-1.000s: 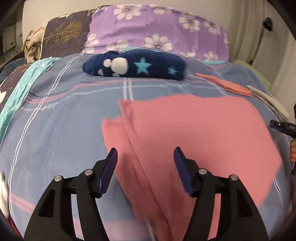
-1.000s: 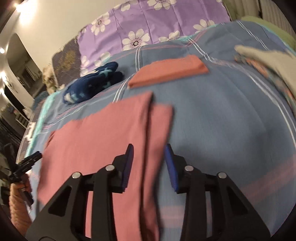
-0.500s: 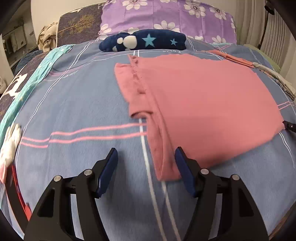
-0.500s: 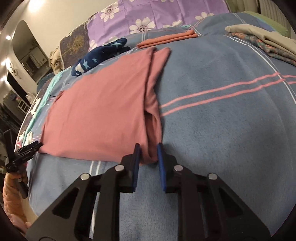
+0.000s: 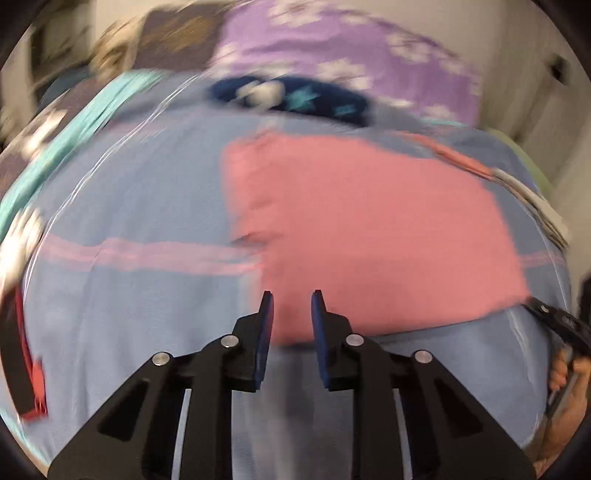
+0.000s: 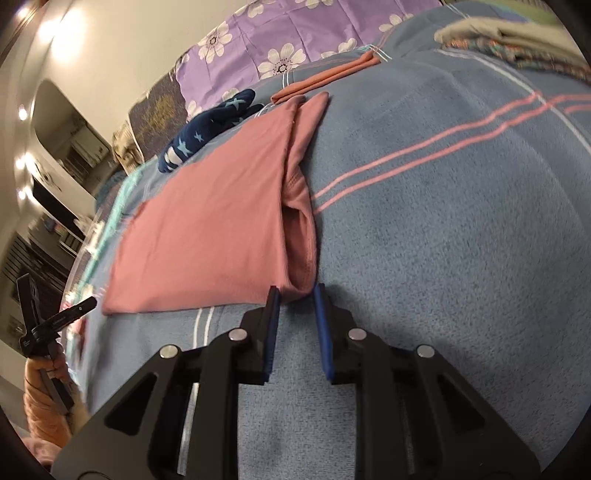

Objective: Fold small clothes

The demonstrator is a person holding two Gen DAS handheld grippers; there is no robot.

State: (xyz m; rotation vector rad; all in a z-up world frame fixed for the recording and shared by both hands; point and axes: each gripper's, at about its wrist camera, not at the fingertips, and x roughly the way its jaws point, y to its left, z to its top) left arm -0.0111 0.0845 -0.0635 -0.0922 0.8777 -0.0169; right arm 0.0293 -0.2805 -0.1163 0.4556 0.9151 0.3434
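Lying flat and half-folded on the blue striped blanket of the bed (image 6: 443, 221), the soft, light pink cotton garment (image 6: 207, 229) will sag and crease, so the right gripper (image 6: 295, 291) pinches its near hem corner while the left gripper (image 5: 291, 299), fingers (image 5: 266, 314) just narrowed around the opposite corner, shows no sure grip through blur.

Garment (image 6: 207, 225) on bedspread (image 6: 443, 240)

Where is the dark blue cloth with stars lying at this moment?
The dark blue star cloth lies at the far end of the bed, beyond the pink garment, just before the purple flowered pillow.
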